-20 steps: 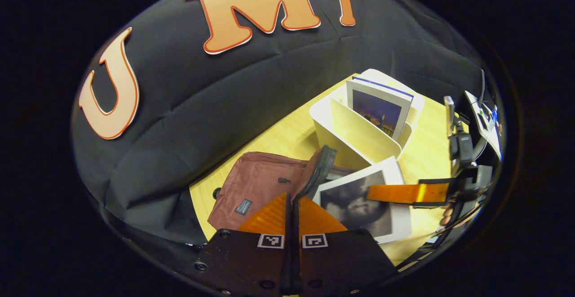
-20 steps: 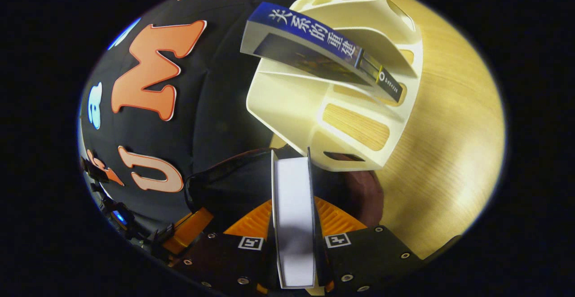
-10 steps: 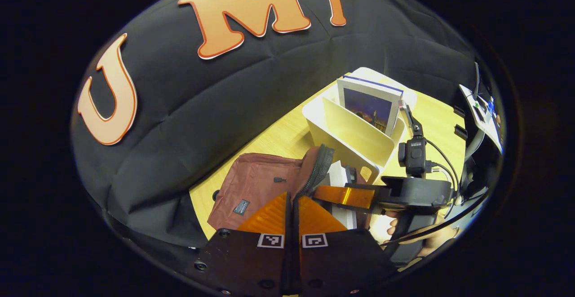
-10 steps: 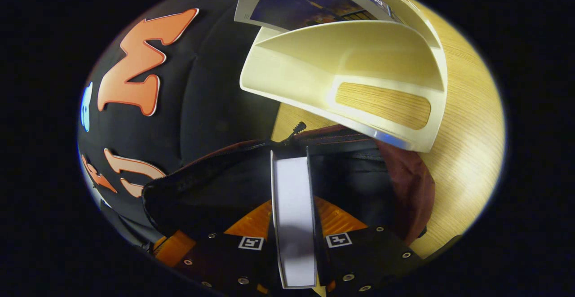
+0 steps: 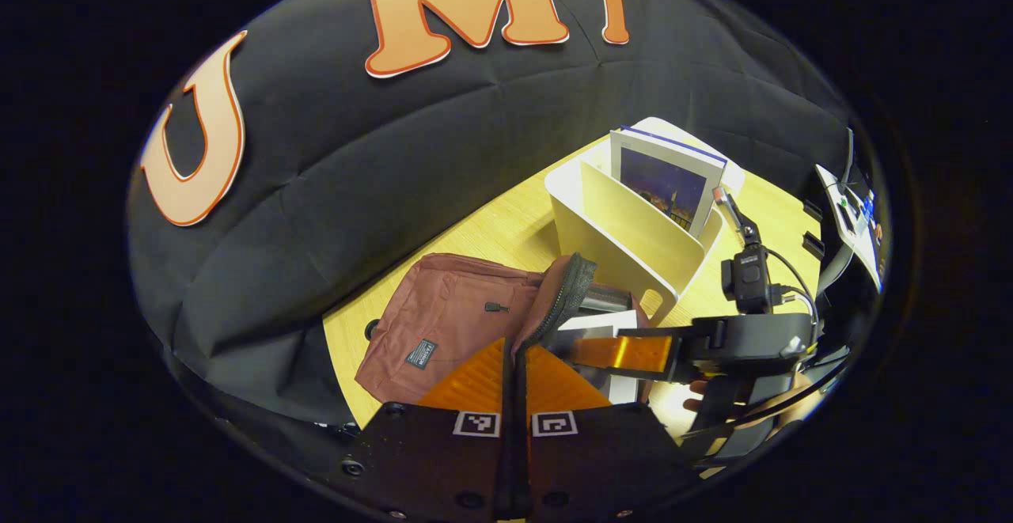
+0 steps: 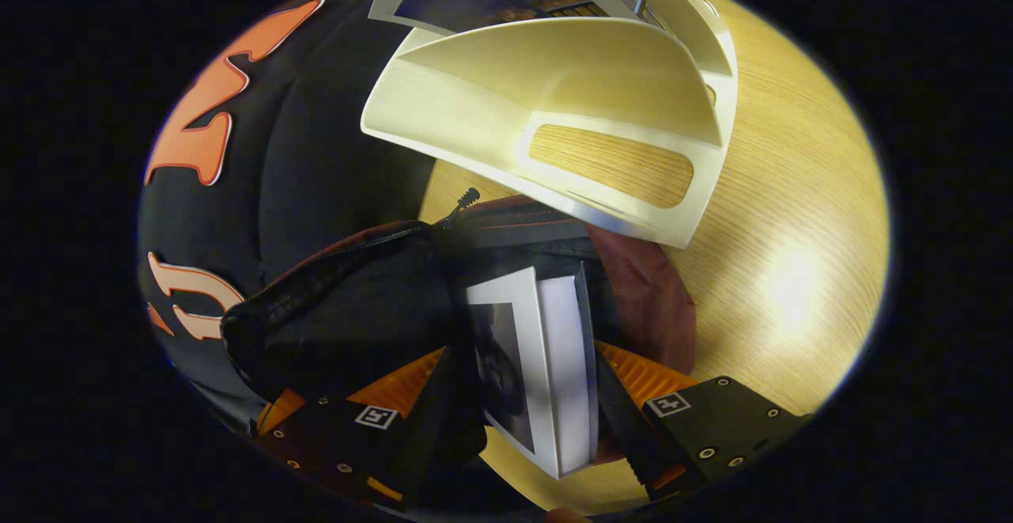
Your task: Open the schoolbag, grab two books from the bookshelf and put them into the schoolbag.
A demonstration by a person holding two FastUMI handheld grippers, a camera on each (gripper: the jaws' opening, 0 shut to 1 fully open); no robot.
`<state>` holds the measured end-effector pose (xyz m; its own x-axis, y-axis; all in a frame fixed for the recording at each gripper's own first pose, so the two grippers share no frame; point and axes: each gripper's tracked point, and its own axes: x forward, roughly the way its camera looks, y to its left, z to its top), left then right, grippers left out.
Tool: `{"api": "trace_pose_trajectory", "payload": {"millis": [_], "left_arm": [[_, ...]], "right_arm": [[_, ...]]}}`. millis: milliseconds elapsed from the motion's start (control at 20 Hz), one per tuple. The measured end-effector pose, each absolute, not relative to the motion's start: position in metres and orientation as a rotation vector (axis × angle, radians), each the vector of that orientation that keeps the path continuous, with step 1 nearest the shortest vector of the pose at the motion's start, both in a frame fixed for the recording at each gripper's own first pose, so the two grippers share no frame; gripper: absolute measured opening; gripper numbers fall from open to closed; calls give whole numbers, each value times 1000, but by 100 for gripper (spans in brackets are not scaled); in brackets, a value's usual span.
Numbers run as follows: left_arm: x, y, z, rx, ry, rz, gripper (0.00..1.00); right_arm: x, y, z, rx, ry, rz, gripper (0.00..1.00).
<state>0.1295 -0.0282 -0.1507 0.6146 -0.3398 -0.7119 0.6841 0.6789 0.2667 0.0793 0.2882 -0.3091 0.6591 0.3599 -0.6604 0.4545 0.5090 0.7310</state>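
Both tongs are busy: the left gripper (image 5: 514, 365) is pinched tight on the zip edge of the red schoolbag (image 5: 451, 325), and the right gripper (image 6: 514, 380) has let go, its fingers spread wide around a white book (image 6: 554, 365). That book sits halfway inside the open bag on the wooden table (image 6: 791, 214). Just behind stands the cream bookshelf (image 6: 554, 88) with a blue book (image 5: 665, 187) in it.
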Motion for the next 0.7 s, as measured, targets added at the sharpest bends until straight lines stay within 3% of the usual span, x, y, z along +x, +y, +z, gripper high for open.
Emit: {"api": "trace_pose_trajectory", "payload": {"millis": [300, 700], "left_arm": [[125, -28, -157, 517, 694, -635, 1], [121, -30, -163, 503, 712, -640, 1]], "right_arm": [[53, 224, -290, 994, 844, -66, 98], [41, 101, -216, 742, 707, -128, 97]]}}
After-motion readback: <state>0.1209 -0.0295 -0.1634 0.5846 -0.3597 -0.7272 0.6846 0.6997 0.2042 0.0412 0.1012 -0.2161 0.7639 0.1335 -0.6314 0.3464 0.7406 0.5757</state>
